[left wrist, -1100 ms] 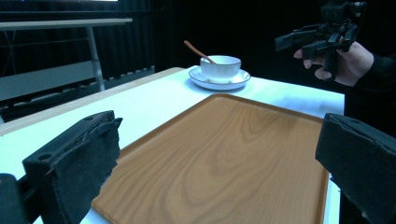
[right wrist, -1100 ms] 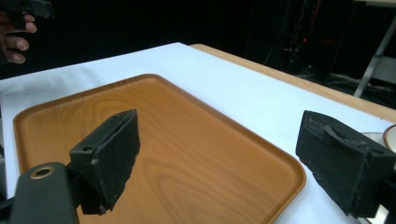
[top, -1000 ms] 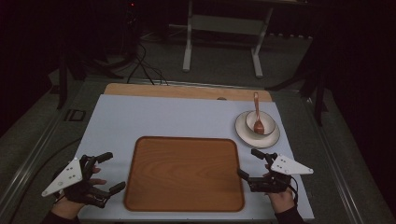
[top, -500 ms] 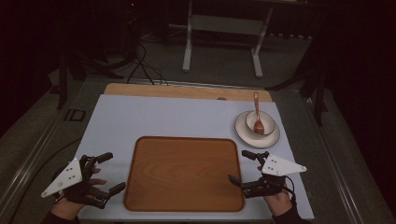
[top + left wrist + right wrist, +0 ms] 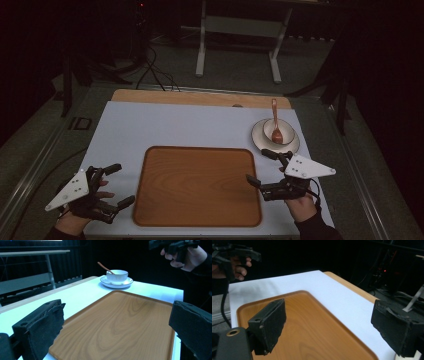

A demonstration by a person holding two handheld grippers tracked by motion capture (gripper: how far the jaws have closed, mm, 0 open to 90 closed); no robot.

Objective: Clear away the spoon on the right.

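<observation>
A brown wooden tray (image 5: 197, 185) lies in the near middle of the white table top. At the back right, a white bowl (image 5: 276, 131) stands on a saucer (image 5: 292, 145) with a brown spoon (image 5: 274, 120) resting in it. My left gripper (image 5: 122, 184) stands open just left of the tray, jaws toward it. My right gripper (image 5: 256, 166) is open at the tray's right edge, one jaw over the rim. In the left gripper view, the open left gripper (image 5: 116, 327) faces the tray (image 5: 120, 322) and bowl (image 5: 117, 276). In the right gripper view, the open right gripper (image 5: 332, 326) hangs over the tray (image 5: 307, 322).
The white table cover (image 5: 175, 125) ends at a bare wooden strip (image 5: 200, 97) along the far edge. A metal stand (image 5: 237, 45) and cables are on the dark floor behind. The other hand and gripper (image 5: 175, 246) hover beyond the tray.
My right gripper has shifted a little forward and left, so its near jaw now reaches over the tray's right rim. The left gripper has stayed put.
</observation>
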